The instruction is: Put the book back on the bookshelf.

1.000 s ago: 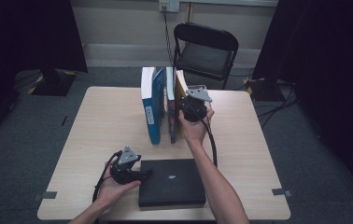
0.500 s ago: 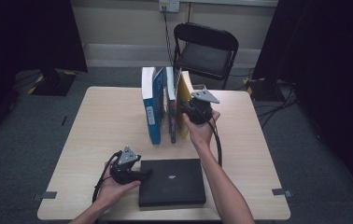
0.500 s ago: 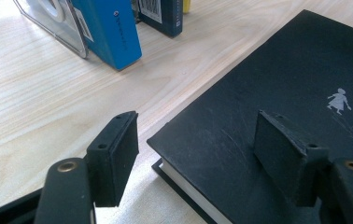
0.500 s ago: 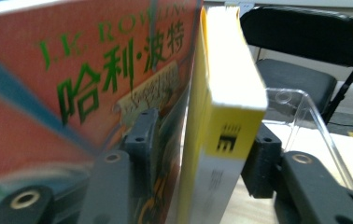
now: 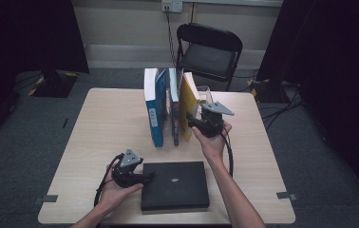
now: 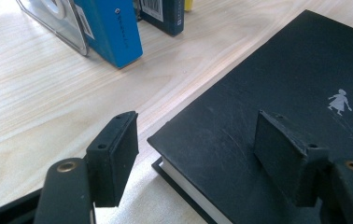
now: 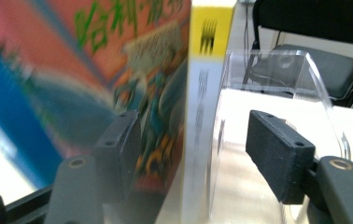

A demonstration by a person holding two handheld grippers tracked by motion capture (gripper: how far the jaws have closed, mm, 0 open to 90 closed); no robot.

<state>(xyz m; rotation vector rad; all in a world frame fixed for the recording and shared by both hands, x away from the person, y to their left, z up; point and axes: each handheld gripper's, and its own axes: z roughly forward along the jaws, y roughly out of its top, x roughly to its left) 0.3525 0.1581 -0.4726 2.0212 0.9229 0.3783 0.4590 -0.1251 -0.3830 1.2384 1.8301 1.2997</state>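
Three books stand in a row at the table's middle back: a blue book [image 5: 155, 111], a dark book [image 5: 173, 111] and a yellow book [image 5: 187, 105] at the right end, next to a clear bookend [image 5: 205, 94]. My right gripper [image 5: 193, 122] has just been opening; in the right gripper view [image 7: 195, 126] the yellow book's spine [image 7: 202, 93] and the clear bookend [image 7: 277, 79] stand between its pads, untouched. A black book [image 5: 175, 185] lies flat near the front edge. My left gripper [image 5: 145, 176] stands open astride the black book's corner [image 6: 268, 84], one jaw over the cover, the other over the table.
A black folding chair [image 5: 210, 52] stands behind the wooden table [image 5: 106, 128]. Cables trail on the floor to the right. Dark curtains close in on both sides. A second clear bookend [image 6: 53, 18] props the blue book's far side.
My right gripper has drawn back from the books, to the right and toward the person, and its jaws have spread apart. The yellow book's cover now shows more. The left hand has kept still.
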